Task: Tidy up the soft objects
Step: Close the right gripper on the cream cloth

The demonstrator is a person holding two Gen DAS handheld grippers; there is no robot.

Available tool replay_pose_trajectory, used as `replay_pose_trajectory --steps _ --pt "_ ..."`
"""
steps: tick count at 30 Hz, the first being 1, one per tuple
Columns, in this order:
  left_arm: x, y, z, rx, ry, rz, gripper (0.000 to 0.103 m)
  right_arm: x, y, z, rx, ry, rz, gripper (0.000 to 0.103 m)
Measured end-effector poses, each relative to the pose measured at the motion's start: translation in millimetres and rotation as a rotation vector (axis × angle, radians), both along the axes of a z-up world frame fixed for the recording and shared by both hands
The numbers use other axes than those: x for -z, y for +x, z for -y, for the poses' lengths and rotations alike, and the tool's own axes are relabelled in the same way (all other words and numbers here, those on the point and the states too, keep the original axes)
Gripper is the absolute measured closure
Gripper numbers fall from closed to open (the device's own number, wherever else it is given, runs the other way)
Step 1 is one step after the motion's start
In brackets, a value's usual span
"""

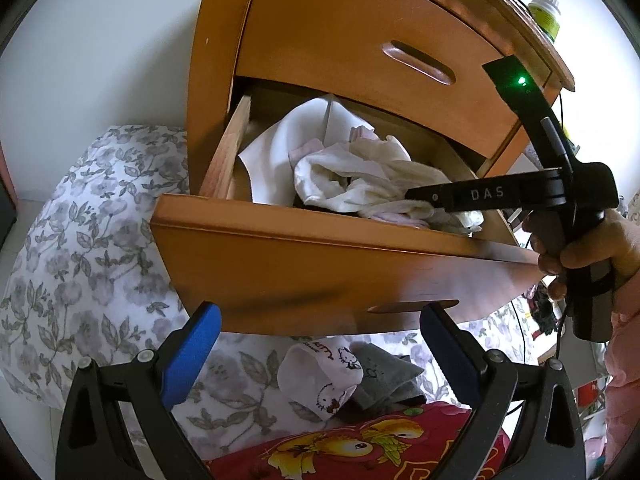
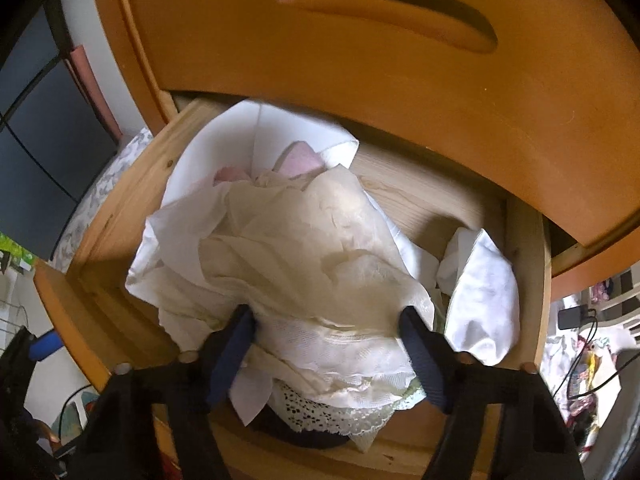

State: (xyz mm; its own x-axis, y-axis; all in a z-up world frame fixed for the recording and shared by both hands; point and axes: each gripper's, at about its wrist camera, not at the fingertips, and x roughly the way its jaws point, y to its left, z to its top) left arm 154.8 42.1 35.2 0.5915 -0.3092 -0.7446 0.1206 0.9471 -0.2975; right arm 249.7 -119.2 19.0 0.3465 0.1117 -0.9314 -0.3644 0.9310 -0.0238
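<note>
Right tool (image 2: 324, 320): half-spread, cream fabric bundle (image 2: 304, 248) straddled in open drawer (image 2: 92, 312); grip undetermined. Left tool (image 1: 320, 320): wide, empty; socks (image 1: 320, 376) beneath.

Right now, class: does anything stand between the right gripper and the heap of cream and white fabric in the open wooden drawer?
Nothing visible does. The right gripper is already down in the open wooden drawer, its fingers straddling the heap of cream and white fabric, with only cloth between them.
</note>
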Motion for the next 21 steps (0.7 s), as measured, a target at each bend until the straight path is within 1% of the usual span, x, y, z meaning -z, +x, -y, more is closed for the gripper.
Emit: replay_pose_trajectory --steps 1,3,4,6,7,8,10,12,16,18,20,21 --pt "0.4 0.3 0.2 0.0 0.0 -0.002 0.003 0.1 1.8 0.9 0.002 0.006 0.003 0.038" --pt "1.3 0.7 0.7 0.002 -0.001 -0.005 0.003 -2.0 3.9 2.2 0.013 0.009 0.016 0.051" --pt "1.5 0.7 0.7 0.004 -0.002 -0.006 0.003 -2.6 4.7 3.7 0.019 0.014 0.022 0.054" --pt "2.2 0.9 0.6 0.006 -0.004 -0.01 0.003 -4.3 7.5 6.8 0.031 0.022 0.028 0.065" --pt "2.5 1.0 0.2 0.005 -0.005 -0.012 0.003 -4.8 8.3 8.5 0.035 0.026 0.032 0.067" --pt "2.7 1.1 -0.6 0.004 -0.006 -0.013 0.003 -5.7 8.3 10.0 0.037 0.03 0.039 0.072" --pt "2.9 1.4 -1.8 0.0 -0.009 -0.015 0.003 -7.5 7.3 12.8 0.037 0.034 0.051 0.077" --pt "3.5 1.4 -2.4 -0.003 -0.011 -0.017 0.003 -9.4 5.6 15.3 0.037 0.037 0.064 0.085" --pt "5.4 2.4 -2.0 -0.003 -0.014 -0.027 0.003 -12.1 2.4 21.4 0.044 0.041 0.083 0.087" --pt "5.5 2.0 -2.0 0.0 -0.017 -0.028 0.003 -12.5 1.5 22.8 0.046 0.04 0.088 0.091" --pt "5.5 1.7 -2.3 0.0 -0.017 -0.03 0.003 -13.6 -0.1 23.4 0.048 0.038 0.095 0.093" --pt "5.5 1.8 -2.6 -0.001 -0.018 -0.032 0.003 -14.9 -0.5 23.7 0.048 0.04 0.1 0.096"
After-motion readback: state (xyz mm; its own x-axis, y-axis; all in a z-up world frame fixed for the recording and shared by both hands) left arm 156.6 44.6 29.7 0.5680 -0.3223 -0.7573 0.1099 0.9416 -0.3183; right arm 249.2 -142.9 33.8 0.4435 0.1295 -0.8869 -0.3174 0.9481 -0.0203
